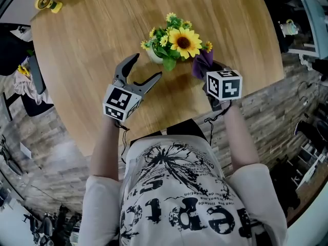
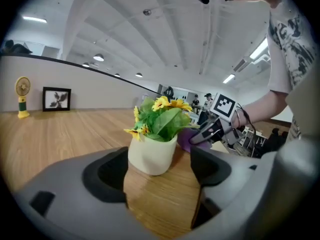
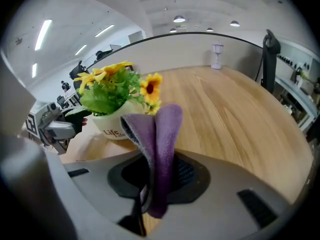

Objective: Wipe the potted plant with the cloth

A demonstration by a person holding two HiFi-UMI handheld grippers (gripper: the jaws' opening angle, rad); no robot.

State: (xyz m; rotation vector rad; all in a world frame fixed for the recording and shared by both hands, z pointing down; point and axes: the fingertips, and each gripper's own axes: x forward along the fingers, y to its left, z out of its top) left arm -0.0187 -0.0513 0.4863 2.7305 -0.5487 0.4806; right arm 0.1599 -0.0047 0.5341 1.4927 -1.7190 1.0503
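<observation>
A: Left gripper (image 1: 147,65)?
B: Jaws apart, nothing pinched. Bare table (image 1: 92,45) wood shows between them in the left gripper view.
A: Where's the potted plant (image 1: 174,45) from it?
B: Just ahead of the jaw tips. The white pot (image 2: 151,156) sits at the mouth of the gap, pads not pressing on it. Upright, sunflowers and green leaves on top.
A: Right gripper (image 1: 205,70)?
B: Clamped on the purple cloth (image 3: 162,149). A fold sticks up from between the jaws, the rest hangs down through them.
A: Plant relative to that one?
B: In front of it and to its left, near. The cloth top overlaps the pot in the right gripper view; can't tell if it touches. From the head view the cloth (image 1: 202,61) is right beside the leaves, on the side away from the left gripper.
A: Grippers to each other?
B: One on either side of the plant, both aimed in at it.
A: Anything else?
B: Small yellow fan (image 2: 22,96) and framed picture (image 2: 56,99), far beyond the left gripper, well apart from the plant.
</observation>
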